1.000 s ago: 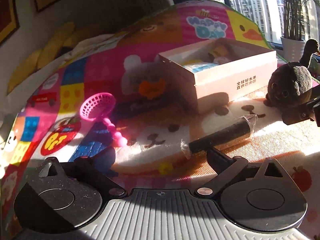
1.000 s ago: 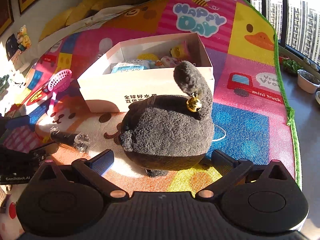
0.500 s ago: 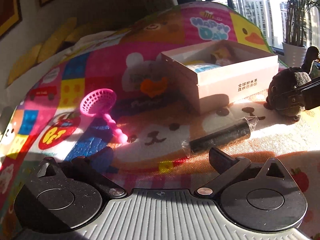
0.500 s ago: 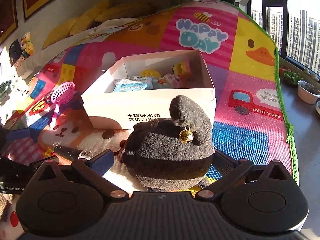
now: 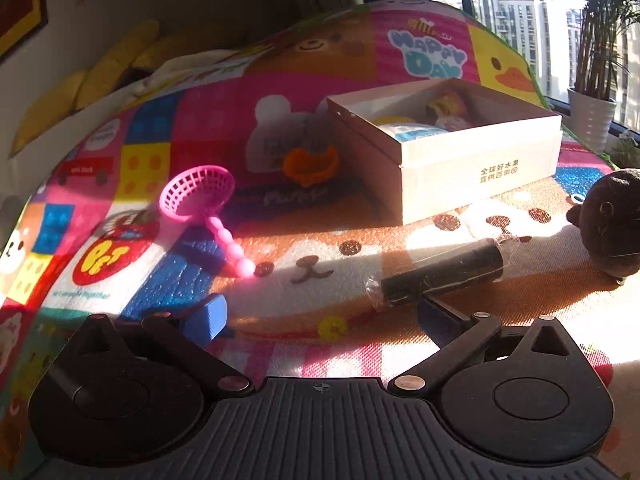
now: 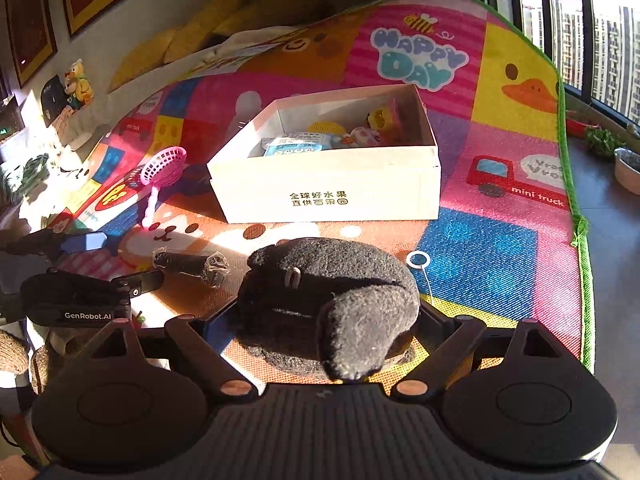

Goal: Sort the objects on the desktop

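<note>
A dark plush toy [image 6: 320, 280] lies tipped toward the camera between the fingers of my right gripper [image 6: 326, 320]. The jaws are closing, and both pads touch its sides. In the left wrist view the plush toy [image 5: 612, 224] is at the right edge. My left gripper [image 5: 320, 316] is open just above the mat, and a black roll in clear wrap [image 5: 440, 272] lies right in front of its right finger. The right wrist view shows that left gripper [image 6: 116, 262] beside the roll [image 6: 188, 264]. The white box [image 6: 328, 184] behind holds several small items.
A pink plastic scoop [image 5: 196, 196] lies on the colourful play mat [image 6: 500, 248], left of the box [image 5: 480, 164]. A small white ring [image 6: 418, 259] is beside the plush. The mat's green edge [image 6: 578, 220] borders bare floor with a bowl [image 6: 628, 168]. A potted plant [image 5: 590, 120] stands by the window.
The right gripper has moved in around the plush and narrowed onto it. The plush has tipped over, its tail now toward the camera. The left gripper has stayed by the roll.
</note>
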{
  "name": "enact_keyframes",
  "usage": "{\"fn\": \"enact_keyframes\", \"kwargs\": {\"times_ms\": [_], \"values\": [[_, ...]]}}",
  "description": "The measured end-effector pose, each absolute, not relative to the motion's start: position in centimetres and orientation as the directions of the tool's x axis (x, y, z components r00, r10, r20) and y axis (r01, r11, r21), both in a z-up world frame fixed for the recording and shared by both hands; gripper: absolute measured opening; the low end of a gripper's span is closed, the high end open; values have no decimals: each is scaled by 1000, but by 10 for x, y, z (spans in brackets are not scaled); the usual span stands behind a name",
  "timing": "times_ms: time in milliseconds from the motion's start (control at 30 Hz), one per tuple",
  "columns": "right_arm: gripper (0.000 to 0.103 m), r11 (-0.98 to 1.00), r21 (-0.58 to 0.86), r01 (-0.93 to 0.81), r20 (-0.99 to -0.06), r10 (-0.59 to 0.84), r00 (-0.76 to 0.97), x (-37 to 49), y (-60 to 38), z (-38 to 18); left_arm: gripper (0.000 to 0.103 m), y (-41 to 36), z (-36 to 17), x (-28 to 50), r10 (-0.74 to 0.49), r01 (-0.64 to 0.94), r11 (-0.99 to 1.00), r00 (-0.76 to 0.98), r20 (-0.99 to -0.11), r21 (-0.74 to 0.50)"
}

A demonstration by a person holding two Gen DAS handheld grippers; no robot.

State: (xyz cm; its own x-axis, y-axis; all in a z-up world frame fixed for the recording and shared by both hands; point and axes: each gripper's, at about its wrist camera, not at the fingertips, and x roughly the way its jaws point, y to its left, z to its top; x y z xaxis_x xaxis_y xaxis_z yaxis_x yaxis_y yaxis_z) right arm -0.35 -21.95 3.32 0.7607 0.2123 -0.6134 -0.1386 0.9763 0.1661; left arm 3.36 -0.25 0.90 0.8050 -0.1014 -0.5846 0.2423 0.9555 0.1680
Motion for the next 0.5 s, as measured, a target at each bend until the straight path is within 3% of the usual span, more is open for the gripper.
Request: {"fn": "enact_keyframes", "kwargs": {"times_ms": [133,300,500], "values": [[98,982,165,-96,-576,175,798,-2,-229,35,103,-13,17,30,-246,327,945,736,-630,13],[103,980,181,-81,-534,167,829,-6,-239,33,103,-50,20,29,-241,367,927,732,-638,71],[103,965,255,-66,-517,194,834,-3,-249,29,103,-59,10,44,-156,304,945,744,-650,121]]}}
